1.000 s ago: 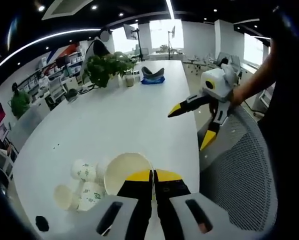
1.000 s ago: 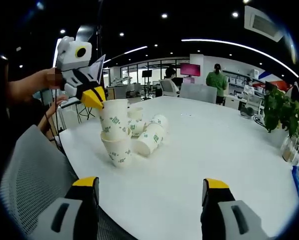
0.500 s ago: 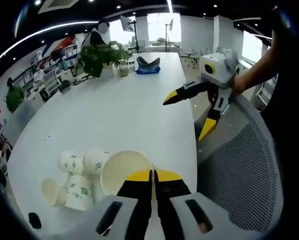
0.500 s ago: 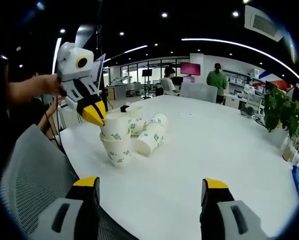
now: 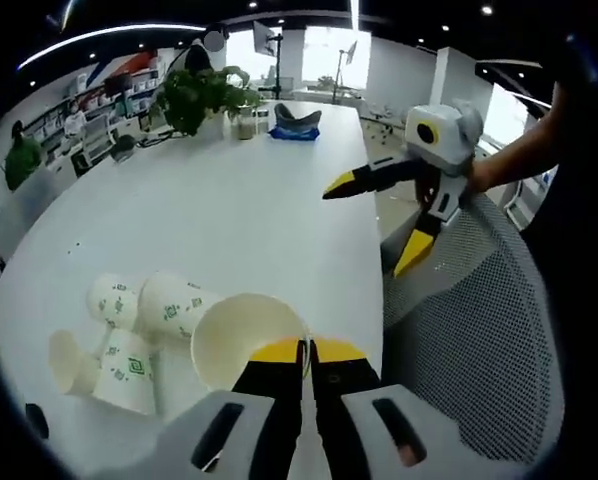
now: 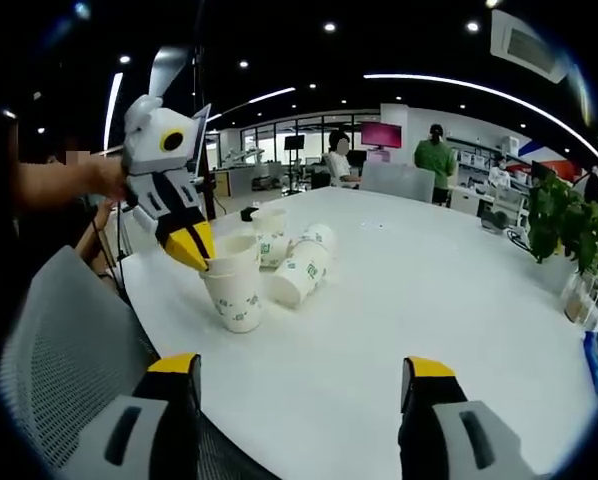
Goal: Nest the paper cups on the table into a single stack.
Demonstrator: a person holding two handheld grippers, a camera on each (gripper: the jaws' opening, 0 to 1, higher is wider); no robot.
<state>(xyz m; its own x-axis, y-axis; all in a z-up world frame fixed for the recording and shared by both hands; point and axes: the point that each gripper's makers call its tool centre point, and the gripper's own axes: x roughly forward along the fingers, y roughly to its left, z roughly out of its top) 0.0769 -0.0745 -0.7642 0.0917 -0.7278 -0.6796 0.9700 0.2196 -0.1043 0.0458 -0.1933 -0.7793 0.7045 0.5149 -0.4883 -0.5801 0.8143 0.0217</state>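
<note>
Paper cups [image 6: 279, 265] crowd the white office table's [image 6: 429, 300] corner; left claw [image 6: 197, 254] pinches one's rim, right claw [image 6: 297, 372] spread.

the paper cups [image 6: 234, 293] carry green printed marks, too small to read.

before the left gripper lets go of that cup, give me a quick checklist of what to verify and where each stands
1. Left gripper shut on the held cup's rim: ok, jaws pinch the rim in both views.
2. Held cup seated in the upright cup under it: ok by the right gripper view, it sits nested with little of its wall above; how deep, cannot tell.
3. Stack standing straight on the table: ok, no lean visible.
4. Right gripper free for the next pick: ok, jaws wide apart, nothing between them.
5. Remaining cups within reach: ok, lying on their sides just beside the stack.
6. Stack clear of the table edge: cannot tell, it stands fairly near the edge.
</note>
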